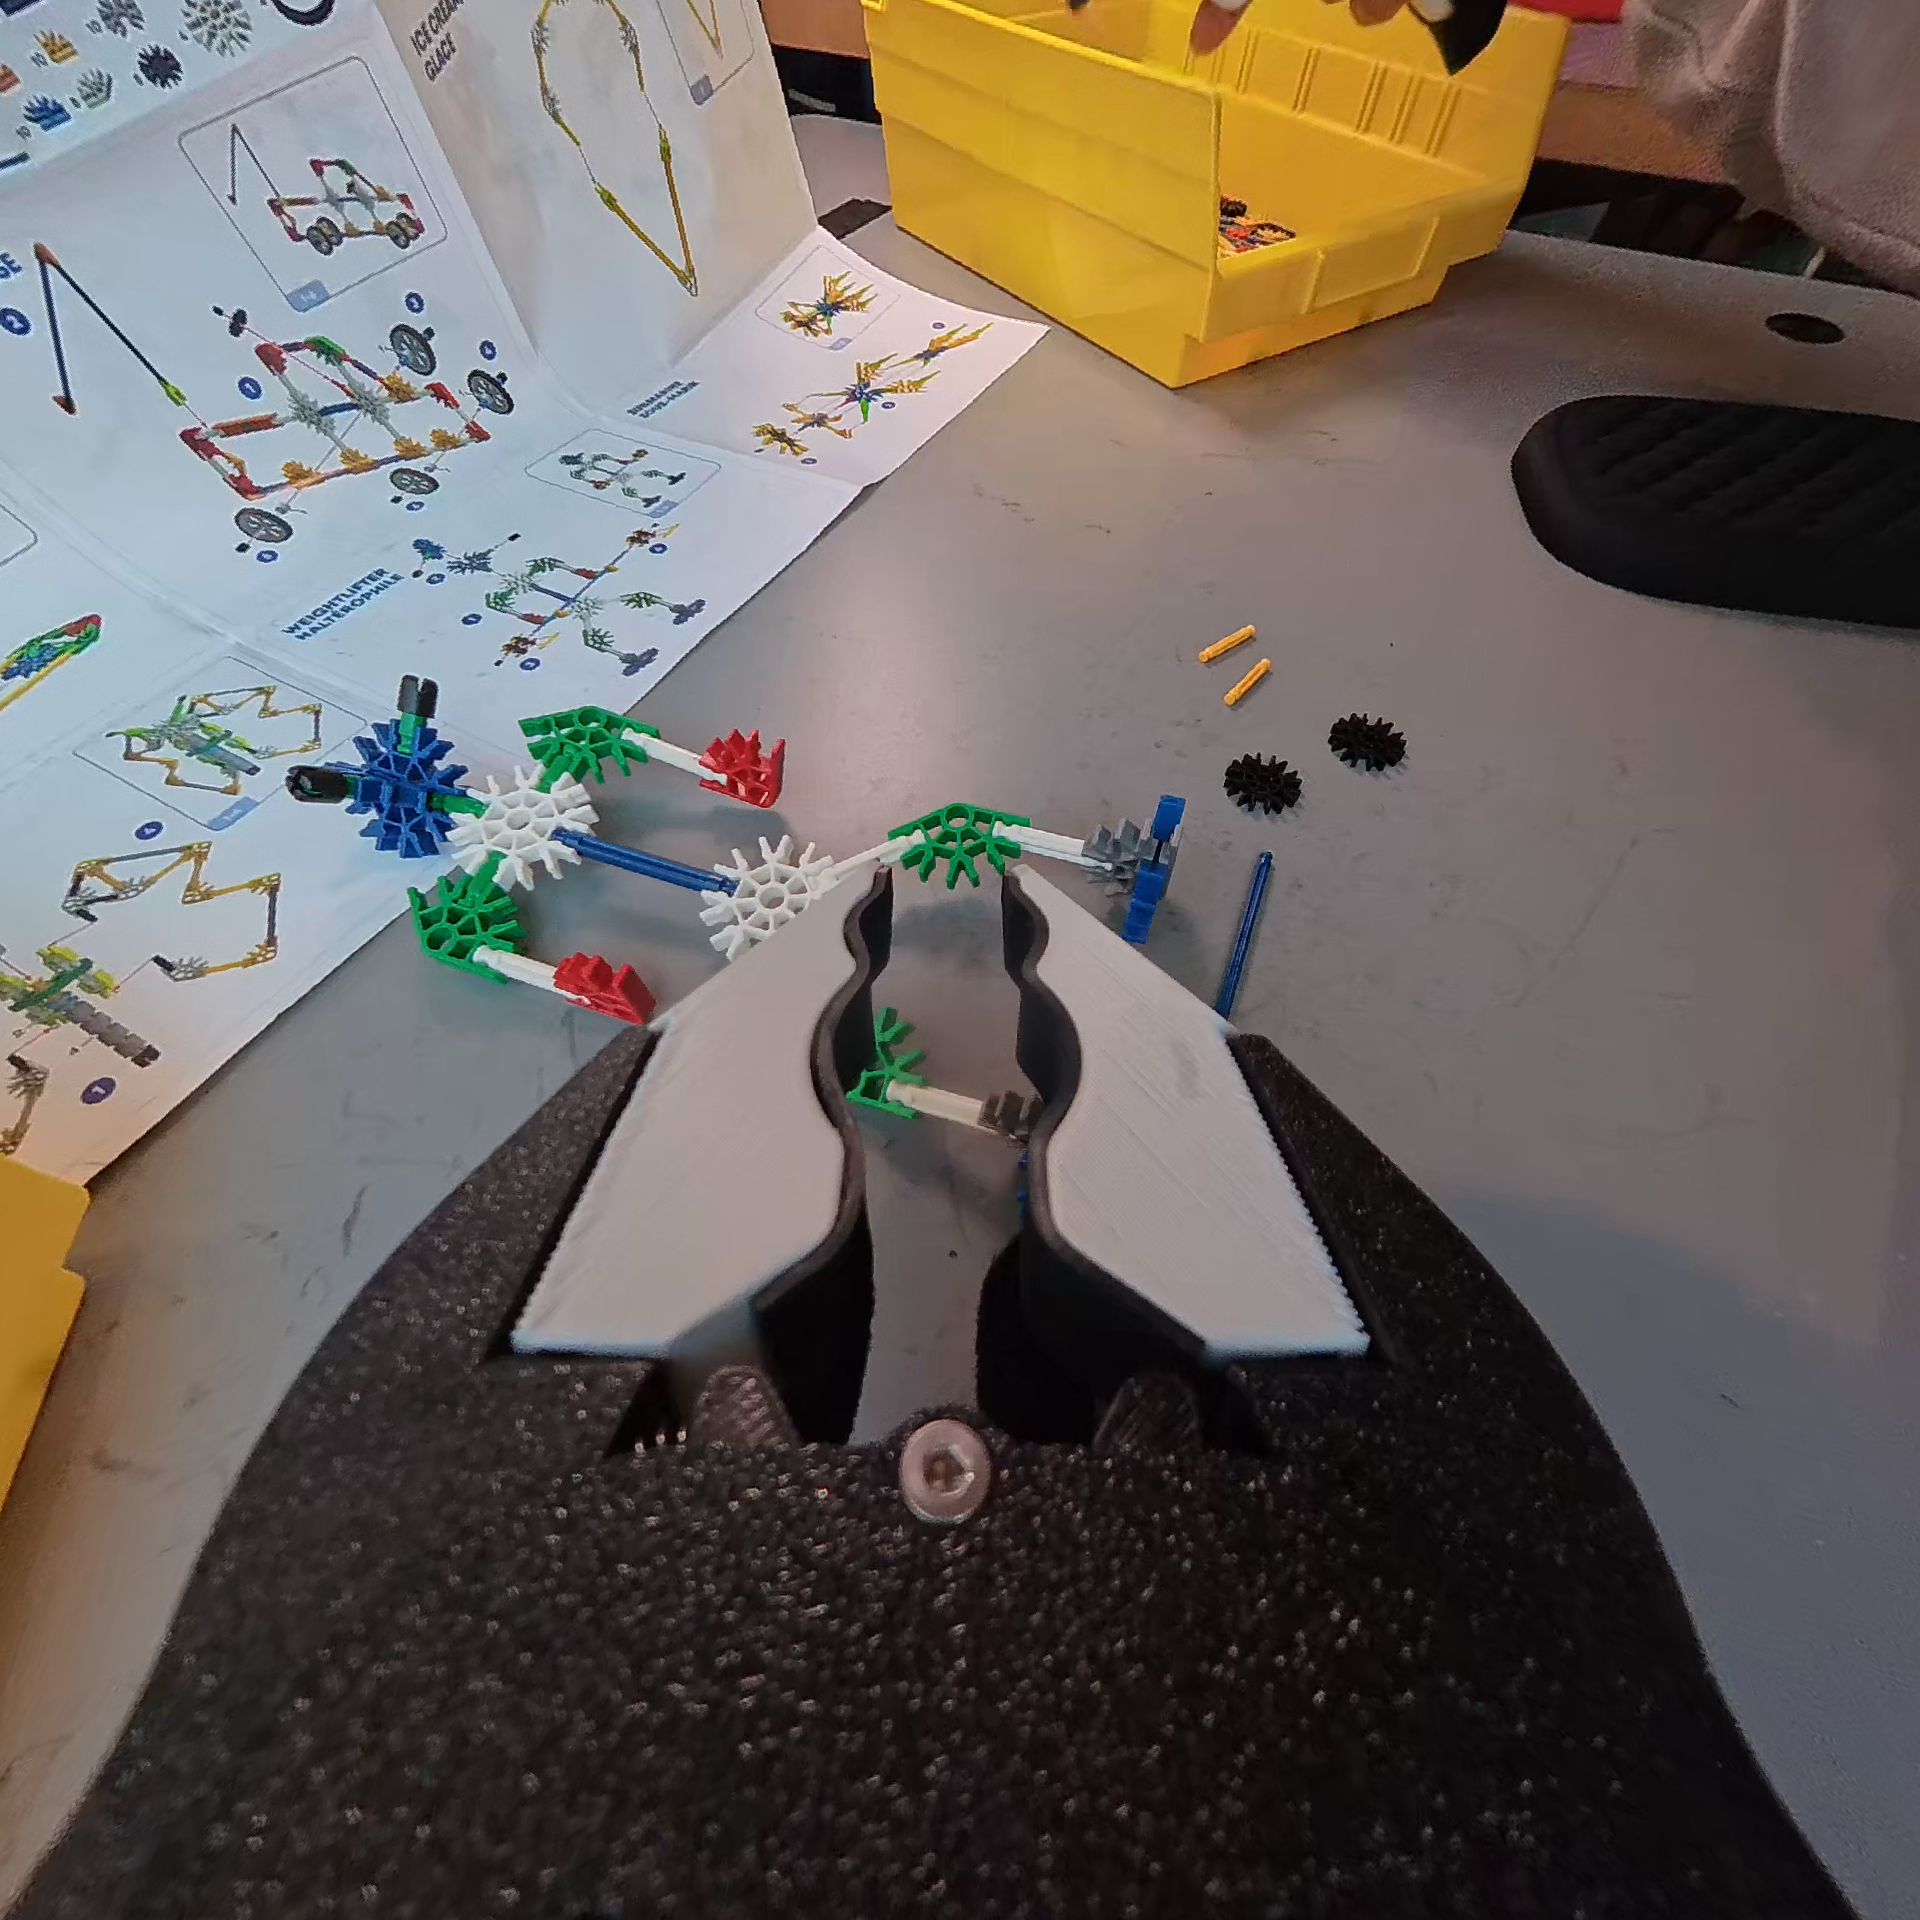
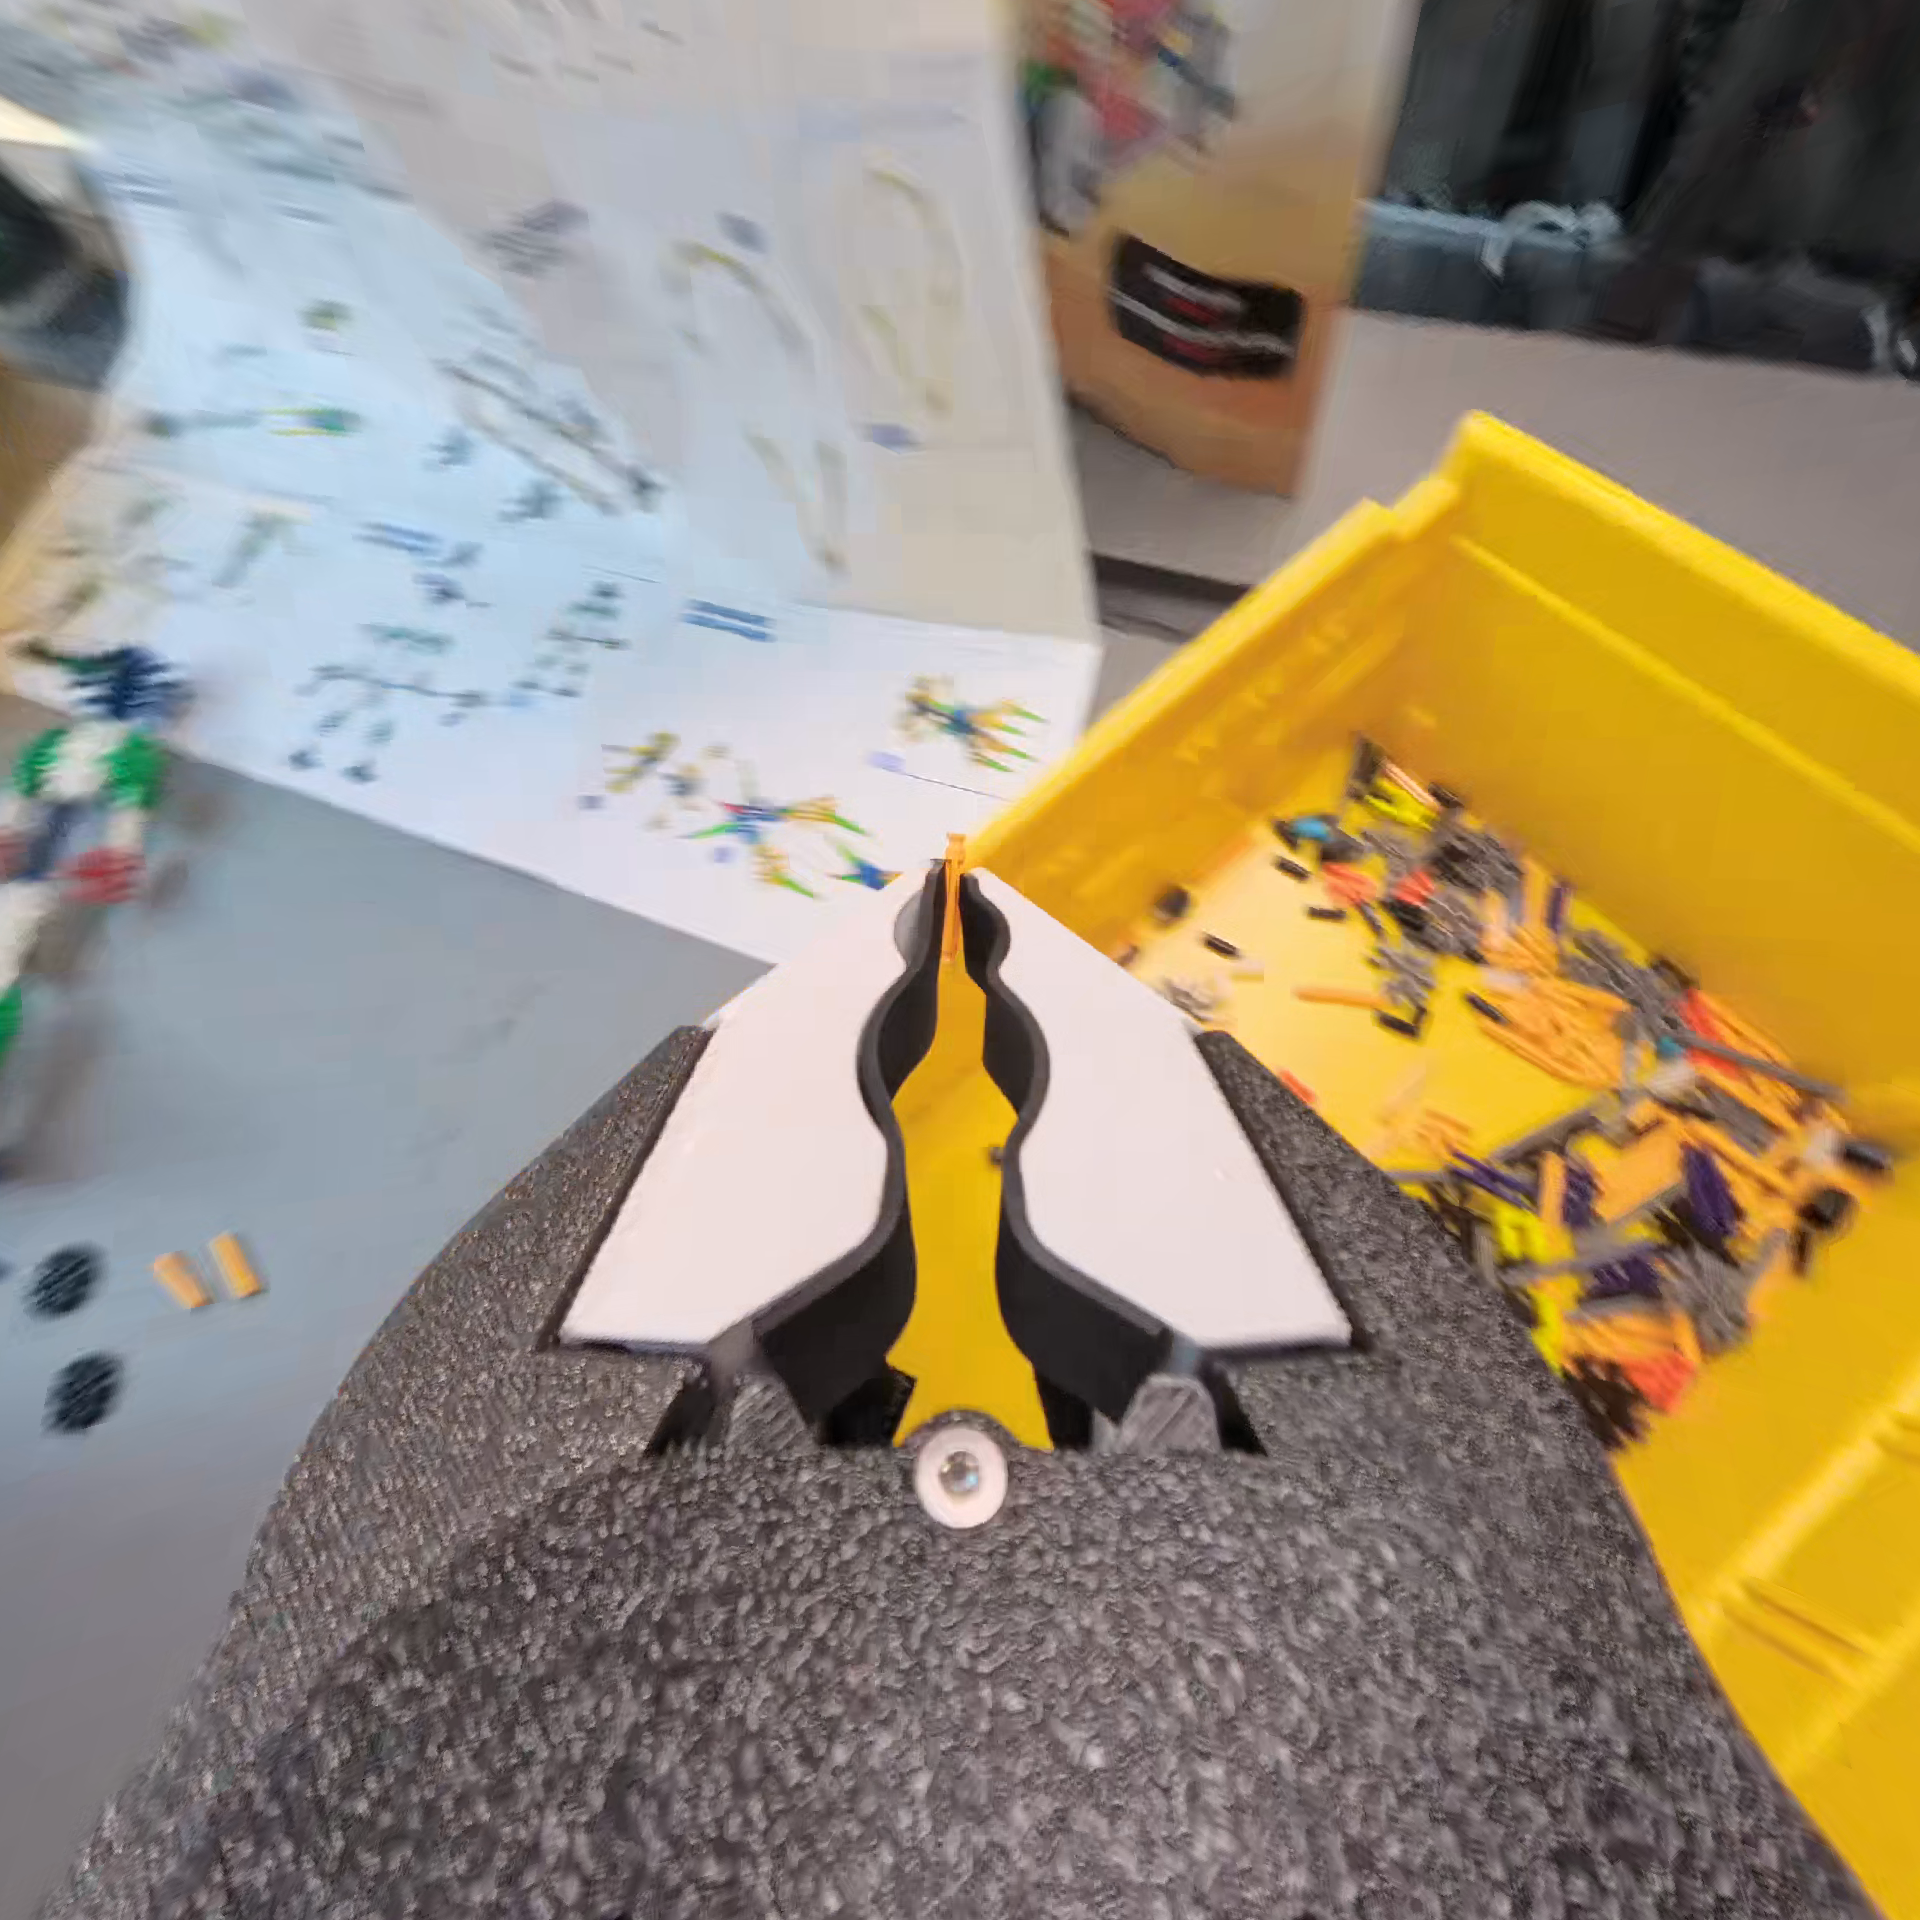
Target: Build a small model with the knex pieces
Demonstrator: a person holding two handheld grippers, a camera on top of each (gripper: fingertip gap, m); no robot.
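The left gripper (image 1: pixel 945 883) hangs over the grey table (image 1: pixel 1351 1039) with its jaws apart and nothing between them, its tips just above a green connector (image 1: pixel 961 836) of a toy figure (image 1: pixel 644 852) built of snap-together rods and spoked connectors. Through the gap between the fingers a second green connector on a white rod (image 1: pixel 920 1086) shows below. The figure lies flat: two white snowflake hubs joined by a blue rod, green connectors leading by white rods to red end pieces, a blue spoked piece with black caps at the far left, and a grey and blue piece (image 1: pixel 1138 857) at the right end. Right of that lies a loose blue rod (image 1: pixel 1242 930), and farther off two black gear-like pieces (image 1: pixel 1314 758) and two short orange rods (image 1: pixel 1236 665). A printed instruction sheet (image 1: pixel 312 416) spreads over the left of the table, partly propped up at the back. The right gripper (image 2: pixel 951 883) is closed tight on a thin orange rod (image 2: pixel 953 904), which stands up between the fingertips and pokes out a little above them. It sits over the near wall of a yellow bin (image 2: pixel 1558 644) that holds a heap of small orange, grey, black and purple parts (image 2: pixel 1558 1091). The view is blurred, but a cardboard box (image 2: pixel 1195 260) stands behind the sheet.
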